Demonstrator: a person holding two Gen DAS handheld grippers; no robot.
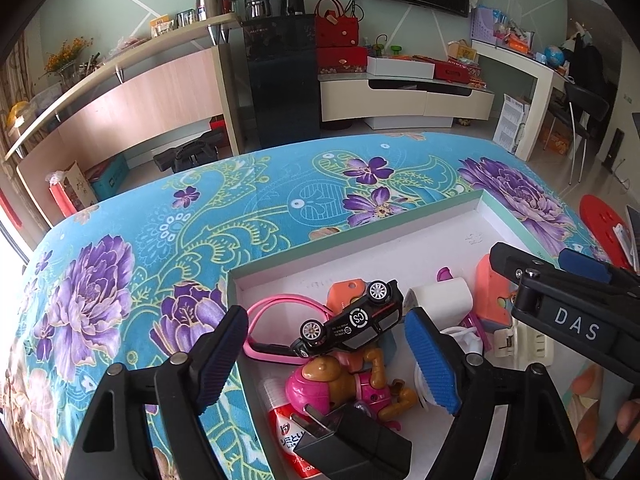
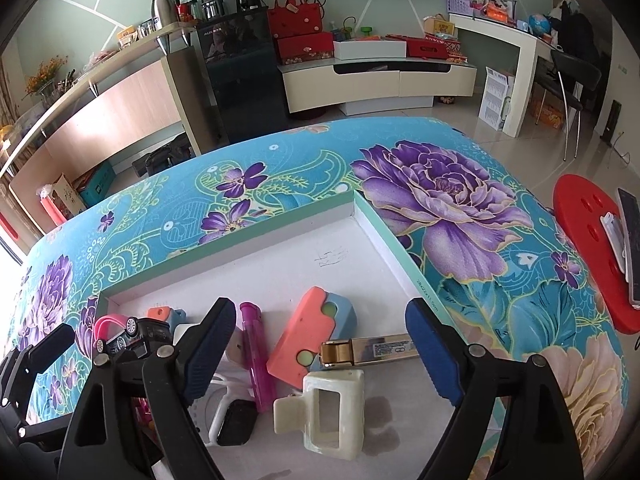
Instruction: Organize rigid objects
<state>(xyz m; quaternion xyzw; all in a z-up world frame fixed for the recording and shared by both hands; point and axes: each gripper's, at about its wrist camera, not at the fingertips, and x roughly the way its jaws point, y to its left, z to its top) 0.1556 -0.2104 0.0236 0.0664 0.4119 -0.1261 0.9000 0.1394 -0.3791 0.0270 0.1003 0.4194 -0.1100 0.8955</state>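
I hold both claws tilted down over the near end of the shallow white box (image 2: 360,216) that lies on the flowered blue cloth (image 1: 132,240); my left claw (image 1: 332,360) stands with its jaws wide apart, pressing on nothing, and my right claw (image 2: 320,360) is spread just as wide, also empty. Between my left fingers, the black toy car (image 1: 352,324) lies tipped on its side with its white wheels turned up, resting on the pink-helmeted toy figure (image 1: 344,384); a round "CS" mark shows on its body. A black plug (image 1: 352,436) sits nearest me over a red-and-white bottle (image 1: 288,440) marked "LION". In the right wrist view a salmon-and-blue block (image 2: 308,336), a clear pink tube (image 2: 256,356), a gold-ended metal piece (image 2: 368,350) and a cream hair clip (image 2: 324,412) lie between my fingers on the box floor. My right claw's body reads "DAS" in the left wrist view
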